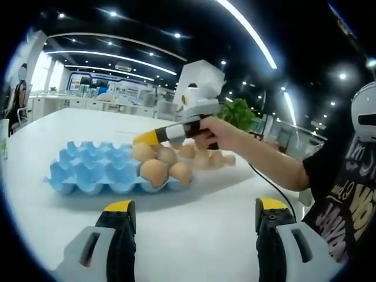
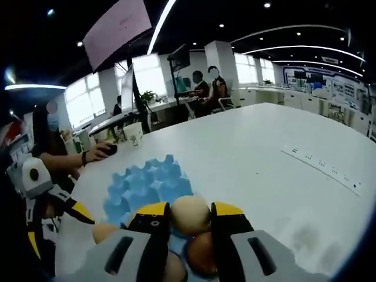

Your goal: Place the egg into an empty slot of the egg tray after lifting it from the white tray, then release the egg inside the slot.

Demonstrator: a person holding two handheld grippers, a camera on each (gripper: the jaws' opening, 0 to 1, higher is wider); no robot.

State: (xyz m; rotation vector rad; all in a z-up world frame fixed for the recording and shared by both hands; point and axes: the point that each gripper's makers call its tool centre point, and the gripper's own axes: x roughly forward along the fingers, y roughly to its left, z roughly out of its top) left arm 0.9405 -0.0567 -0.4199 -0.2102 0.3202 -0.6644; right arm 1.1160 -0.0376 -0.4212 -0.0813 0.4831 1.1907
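In the right gripper view, the right gripper [image 2: 191,218] pinched one egg [image 2: 190,214] between its yellow-tipped jaws, held over the near end of the blue egg tray [image 2: 147,185]. Three more eggs showed just beneath and beside the jaws, though their slots were partly hidden. In the left gripper view, the left gripper [image 1: 194,207] hovered above the white tabletop [image 1: 194,235], jaws spread wide and holding nothing. There the egg tray carried about four eggs at its right end, and a few more eggs [image 1: 211,157] lay behind it, too blurred to count. A person's hand [image 1: 220,134] held the right gripper.
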